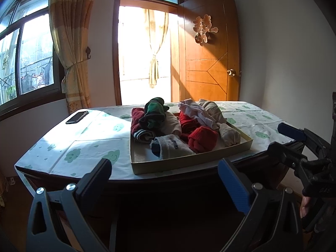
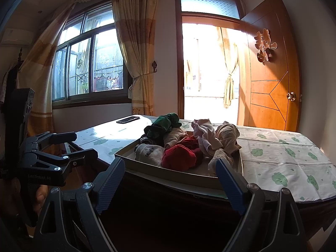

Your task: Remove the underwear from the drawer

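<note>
A shallow cardboard drawer (image 1: 189,163) (image 2: 168,175) lies on the cloud-print tablecloth (image 1: 84,142), holding several rolled garments. Among them are a red roll (image 1: 202,139) (image 2: 178,156), a green and black bundle (image 1: 155,107) (image 2: 166,122), a grey-white roll (image 1: 172,147) (image 2: 149,152) and a crumpled pale piece (image 1: 195,111) (image 2: 203,135). My left gripper (image 1: 164,166) (image 2: 79,145) hangs open just short of the table's near edge, nothing between its fingers. My right gripper (image 2: 170,163) (image 1: 283,140) is open too, level with the drawer's front wall and empty.
A dark phone (image 1: 77,117) (image 2: 128,119) lies at the table's far left corner. Behind the table stand an open wooden door (image 1: 208,63), a bright doorway and a curtained window (image 2: 90,63). A hand (image 2: 40,197) grips the left tool's handle.
</note>
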`<state>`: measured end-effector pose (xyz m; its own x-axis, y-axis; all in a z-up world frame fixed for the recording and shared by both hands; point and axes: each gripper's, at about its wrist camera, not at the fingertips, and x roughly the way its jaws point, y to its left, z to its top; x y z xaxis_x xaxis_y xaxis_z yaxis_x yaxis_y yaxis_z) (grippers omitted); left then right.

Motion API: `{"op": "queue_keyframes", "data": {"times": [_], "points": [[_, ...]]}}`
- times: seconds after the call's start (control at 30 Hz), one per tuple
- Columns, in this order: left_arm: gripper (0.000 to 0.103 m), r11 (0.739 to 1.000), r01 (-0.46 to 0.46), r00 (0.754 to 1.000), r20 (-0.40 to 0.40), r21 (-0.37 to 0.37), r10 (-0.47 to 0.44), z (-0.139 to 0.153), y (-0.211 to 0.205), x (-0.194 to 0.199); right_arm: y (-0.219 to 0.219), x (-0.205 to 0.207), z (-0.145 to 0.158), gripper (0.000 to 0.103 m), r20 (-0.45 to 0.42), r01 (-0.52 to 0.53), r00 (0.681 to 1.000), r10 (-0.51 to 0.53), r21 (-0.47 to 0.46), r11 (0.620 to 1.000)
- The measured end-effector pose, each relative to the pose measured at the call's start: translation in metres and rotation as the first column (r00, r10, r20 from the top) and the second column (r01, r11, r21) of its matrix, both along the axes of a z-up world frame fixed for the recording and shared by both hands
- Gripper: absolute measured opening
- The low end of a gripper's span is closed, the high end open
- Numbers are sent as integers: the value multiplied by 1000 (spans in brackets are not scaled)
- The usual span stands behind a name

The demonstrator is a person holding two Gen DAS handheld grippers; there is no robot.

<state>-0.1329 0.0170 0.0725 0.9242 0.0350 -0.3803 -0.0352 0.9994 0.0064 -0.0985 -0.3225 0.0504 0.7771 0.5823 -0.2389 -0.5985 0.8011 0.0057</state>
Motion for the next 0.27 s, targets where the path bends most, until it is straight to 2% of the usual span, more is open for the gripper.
{"op": "queue_keyframes", "data": {"times": [0.27], "points": [[103,1000,24,1000,2,-7,-24,-3,-2,-1,0,-1,-5,90,-9,-3,1000,3,-3,1000]]}}
